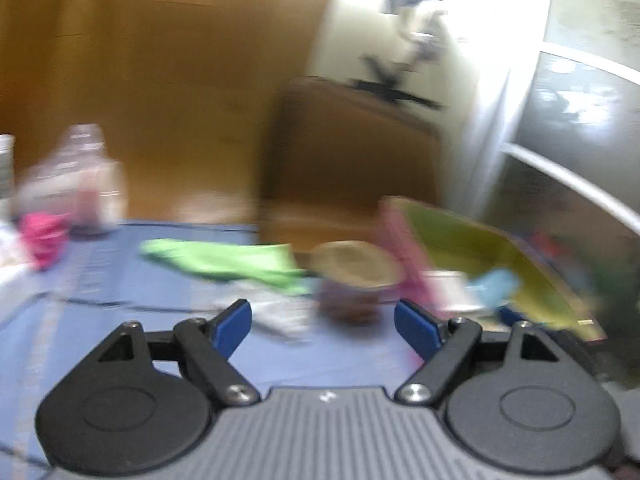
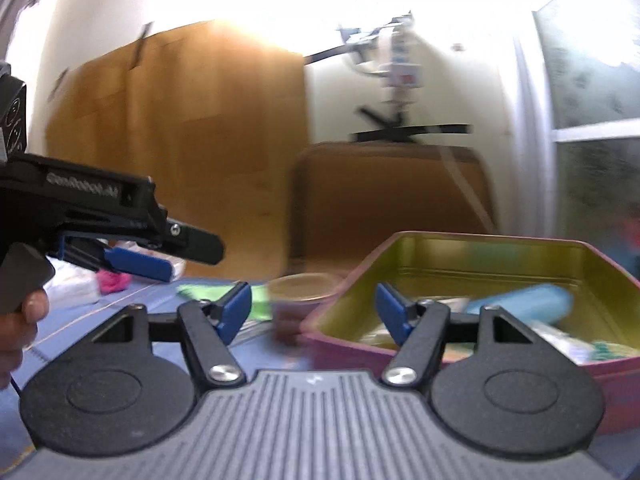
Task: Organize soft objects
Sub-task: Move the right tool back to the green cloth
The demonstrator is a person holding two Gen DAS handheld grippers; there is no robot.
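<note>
Both views are blurred by motion. My left gripper (image 1: 322,322) is open and empty above the blue tablecloth (image 1: 120,280). Ahead of it lie a green cloth (image 1: 224,258) and, far left, a pink cloth (image 1: 42,236). My right gripper (image 2: 314,312) is open and empty, at the near left corner of a pink tin with a gold inside (image 2: 440,252). The tin holds a light blue object (image 2: 528,300) and other soft items. The left gripper also shows at the left of the right wrist view (image 2: 136,260), held in a hand. The green cloth (image 2: 204,292) and pink cloth (image 2: 114,282) show there too.
A small brown cup with a tan lid (image 1: 352,276) stands between the green cloth and the tin (image 1: 480,248). Clear bottles (image 1: 76,184) stand at the far left. Cardboard boxes (image 1: 352,168) and a wall rise behind the table. A window (image 2: 592,120) is at right.
</note>
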